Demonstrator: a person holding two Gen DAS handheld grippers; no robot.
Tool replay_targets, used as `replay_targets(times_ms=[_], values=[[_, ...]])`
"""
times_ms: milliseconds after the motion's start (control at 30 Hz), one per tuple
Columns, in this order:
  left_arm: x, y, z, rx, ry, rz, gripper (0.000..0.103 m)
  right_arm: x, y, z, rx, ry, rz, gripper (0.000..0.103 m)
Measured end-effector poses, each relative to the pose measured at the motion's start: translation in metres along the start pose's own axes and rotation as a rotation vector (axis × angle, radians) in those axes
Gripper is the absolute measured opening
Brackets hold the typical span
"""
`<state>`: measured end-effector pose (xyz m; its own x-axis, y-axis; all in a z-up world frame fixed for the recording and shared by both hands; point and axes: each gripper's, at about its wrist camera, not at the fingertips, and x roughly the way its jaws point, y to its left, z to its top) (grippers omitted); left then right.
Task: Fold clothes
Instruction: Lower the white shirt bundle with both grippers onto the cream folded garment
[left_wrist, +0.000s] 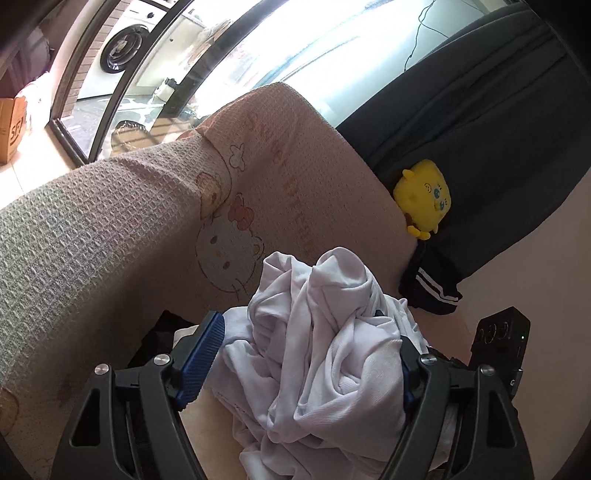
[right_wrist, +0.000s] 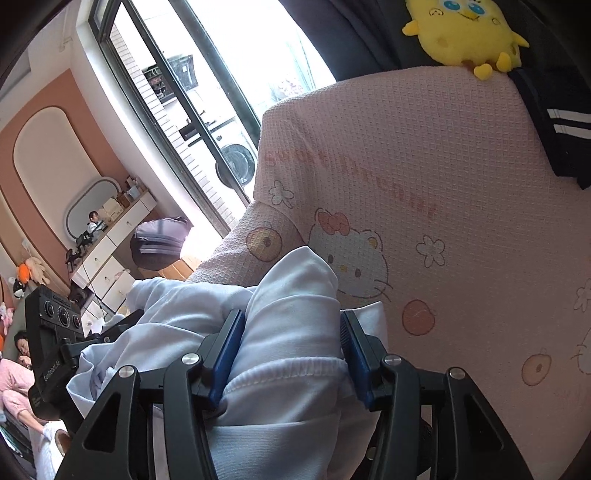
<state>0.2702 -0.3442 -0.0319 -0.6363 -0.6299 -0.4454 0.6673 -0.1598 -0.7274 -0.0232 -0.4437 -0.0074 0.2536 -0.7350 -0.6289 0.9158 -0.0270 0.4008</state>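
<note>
Right gripper (right_wrist: 291, 350) pinches crumpled soft white garment (right_wrist: 288, 295).

A cardboard box (left_wrist: 9, 127) left of the glass door bore "SF"; the pink blanket's (right_wrist: 424, 158) red lettering stayed illegible.

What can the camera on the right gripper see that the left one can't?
Only the right: a white dresser with an oval mirror, and a gray bag. Only the left: a cardboard box. Both: the white garment, the pink Hello Kitty blanket, the yellow plush toy, the striped dark garment and the washing machine.
</note>
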Motion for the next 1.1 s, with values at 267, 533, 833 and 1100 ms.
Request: replay_targets(times_ms=[267,533,833,1100], values=[[-0.015,-0.019,-0.008,0.078,-0.156,0.141,0.09,-0.009,-0.004,-0.007,0.046,-0.076,0.072,0.056],[-0.029,-0.021,-0.005,-0.028,-0.145,0.029,0.09,-0.036,0.003,-0.005,0.044,-0.094,0.084,0.066],[-0.027,-0.03,-0.009,0.038,-0.119,0.119,0.09,-0.079,0.01,-0.028,0.031,-0.001,0.089,0.074],[-0.054,-0.049,-0.007,0.05,-0.128,0.116,0.09,-0.075,-0.005,-0.046,0.08,0.086,0.094,0.074]])
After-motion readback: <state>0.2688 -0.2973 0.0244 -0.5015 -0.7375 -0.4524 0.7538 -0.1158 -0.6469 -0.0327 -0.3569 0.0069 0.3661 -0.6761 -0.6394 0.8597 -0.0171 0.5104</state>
